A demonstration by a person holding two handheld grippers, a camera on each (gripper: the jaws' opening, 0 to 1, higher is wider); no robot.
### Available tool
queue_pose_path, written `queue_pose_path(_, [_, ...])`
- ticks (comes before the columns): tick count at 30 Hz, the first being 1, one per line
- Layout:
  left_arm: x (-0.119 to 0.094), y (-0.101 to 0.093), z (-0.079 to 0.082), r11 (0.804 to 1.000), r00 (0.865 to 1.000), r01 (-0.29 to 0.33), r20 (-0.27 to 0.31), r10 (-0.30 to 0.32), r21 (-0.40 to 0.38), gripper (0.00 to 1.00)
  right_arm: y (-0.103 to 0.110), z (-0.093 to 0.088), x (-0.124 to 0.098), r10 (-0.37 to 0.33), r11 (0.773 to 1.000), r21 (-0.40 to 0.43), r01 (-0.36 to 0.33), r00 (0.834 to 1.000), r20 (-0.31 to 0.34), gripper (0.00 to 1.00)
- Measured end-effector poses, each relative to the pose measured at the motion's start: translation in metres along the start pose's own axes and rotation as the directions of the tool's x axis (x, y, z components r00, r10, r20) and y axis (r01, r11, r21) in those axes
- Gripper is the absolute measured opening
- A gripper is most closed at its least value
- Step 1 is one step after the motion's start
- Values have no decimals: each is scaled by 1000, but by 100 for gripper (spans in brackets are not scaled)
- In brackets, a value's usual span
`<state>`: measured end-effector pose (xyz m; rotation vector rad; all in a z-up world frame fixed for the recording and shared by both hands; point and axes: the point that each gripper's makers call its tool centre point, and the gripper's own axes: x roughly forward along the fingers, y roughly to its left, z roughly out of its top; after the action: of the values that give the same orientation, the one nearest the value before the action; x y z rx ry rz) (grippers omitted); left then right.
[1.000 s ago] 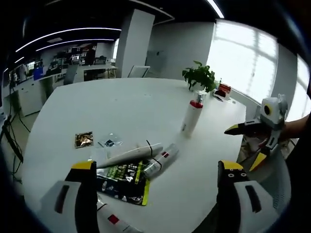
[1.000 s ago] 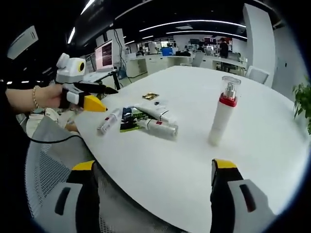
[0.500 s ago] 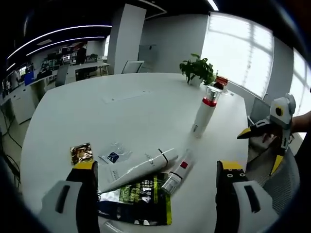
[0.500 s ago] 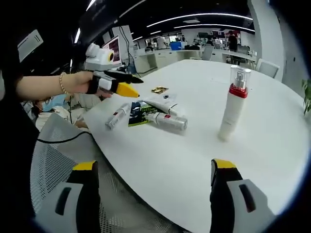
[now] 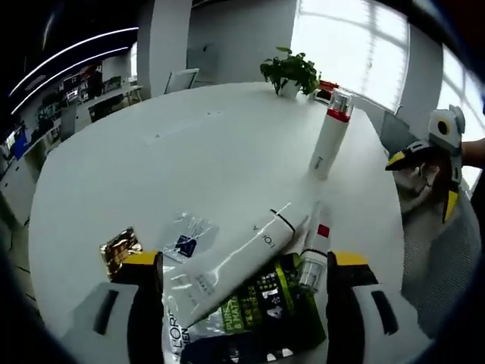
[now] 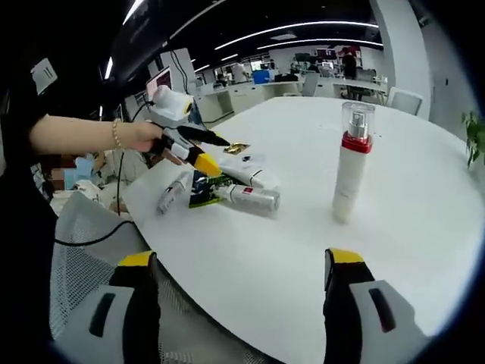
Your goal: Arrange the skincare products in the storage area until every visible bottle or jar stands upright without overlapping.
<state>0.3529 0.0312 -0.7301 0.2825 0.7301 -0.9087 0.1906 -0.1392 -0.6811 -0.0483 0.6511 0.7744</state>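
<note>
A round white table (image 5: 189, 144) carries the skincare products, and the tall pump bottle (image 5: 331, 142) with the red collar and clear cap serves as the landmark: it stands upright on the table, well apart from everything else. In the left gripper view, a cluster of products lies flat nearer the camera than that bottle. A long white tube (image 5: 235, 262) with a black band lies diagonally, its cap end pointing toward the pump bottle. Just beside it lies a slim bottle with a red label (image 5: 312, 254), also on its side. Both rest partly over a dark green sachet (image 5: 261, 311) with yellow print. Farther from the pump bottle lie a clear plastic sachet (image 5: 184, 243) and a small gold foil packet (image 5: 120, 249). Beyond the pump bottle, at the table's far edge, stands a potted plant (image 5: 288, 72).

The left gripper (image 5: 242, 303) hangs over the cluster with its yellow-tipped jaws spread wide, one on each side of the tube and sachet, gripping nothing. In the right gripper view it (image 6: 203, 152) shows held in a person's hand (image 6: 144, 136), above the lying products.

The right gripper (image 6: 239, 292) has its jaws spread wide and empty, over the table's near edge, with the pump bottle (image 6: 350, 171) upright ahead and a mesh office chair (image 6: 83, 258) below the table rim. In the left gripper view it (image 5: 424, 163) shows past the table edge, near the pump bottle.
</note>
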Motion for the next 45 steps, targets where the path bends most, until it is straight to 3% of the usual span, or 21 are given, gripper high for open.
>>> queue_pose_path(1, [1, 0, -2, 999, 1000, 14, -21, -14, 33, 77, 5, 1, 3, 14, 999, 33, -14, 1000, 8, 89])
queue_pose_path(3, [9, 4, -6, 996, 999, 27, -42, -23, 81, 71, 2, -4, 3, -9, 999, -37, 8, 999, -32, 89])
queue_pose_path(5, [15, 9, -9, 994, 997, 39, -65, -32, 107, 67, 9, 0, 6, 18, 996, 83, -20, 1000, 18, 89])
queue_pose_path(8, [16, 8, -10, 985, 995, 61, -87, -47, 160, 63, 9, -2, 7, -2, 998, 57, 2, 1000, 5, 89])
queue_pose_path(17, [29, 15, -18, 936, 977, 152, -193, -94, 316, 48, 17, -1, 13, 13, 995, 99, -15, 1000, 21, 88])
queue_pose_path(24, [31, 9, -14, 909, 977, 163, -189, -96, 382, 41, 15, -3, 14, 6, 994, 109, -7, 1000, 12, 88])
queue_pose_path(30, [32, 8, -13, 887, 975, 178, -196, -101, 426, 38, 15, -4, 14, 0, 995, 104, -1, 1000, 8, 88])
queue_pose_path(37, [32, 1, -10, 877, 969, 195, -227, -101, 439, 33, 11, 0, 12, -11, 993, 117, 8, 999, 32, 88])
queue_pose_path(45, [18, -18, -5, 895, 955, 240, -257, -149, 375, 31, 12, 7, 10, -11, 995, 102, 6, 999, 51, 88])
